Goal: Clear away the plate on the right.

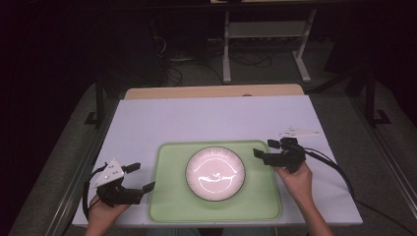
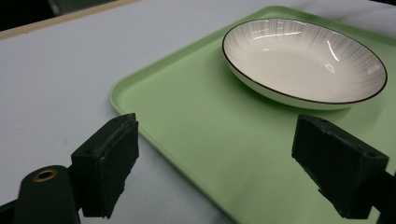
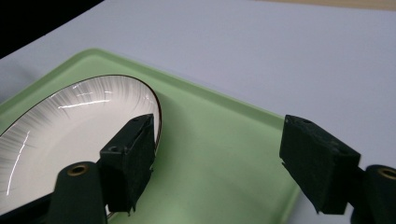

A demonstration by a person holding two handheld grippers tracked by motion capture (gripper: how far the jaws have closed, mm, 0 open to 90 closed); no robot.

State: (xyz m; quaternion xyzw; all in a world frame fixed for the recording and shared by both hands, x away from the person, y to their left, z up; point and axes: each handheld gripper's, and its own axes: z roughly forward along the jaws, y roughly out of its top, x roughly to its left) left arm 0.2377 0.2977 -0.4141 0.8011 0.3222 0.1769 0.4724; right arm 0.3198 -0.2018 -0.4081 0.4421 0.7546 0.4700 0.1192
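- Plate [image 1: 215, 173]: white, dark rim, sits centred on the green tray [image 1: 167, 206], which lies on the white table [image 1: 196, 118]. Nothing in it, nothing touching it.
- My right gripper [image 1: 262, 149] is the nearer one: over the tray's right edge, just beside the plate's right rim, jaws apart and empty. In the right gripper view the plate [image 3: 70, 135] rim sits by one jaw, the tray [image 3: 219, 149] between both.
- My left gripper [image 1: 141, 177] hangs at the tray's left edge, jaws wide apart, empty, farther from the plate. The left gripper view has the plate [image 2: 303, 60] ahead and well off, tray [image 2: 196, 126] corner between the jaws.
- Plate is round, so no long axis to line up; only the rim matters.
- My guess: the right one closes on the rim first, a short reach inward.
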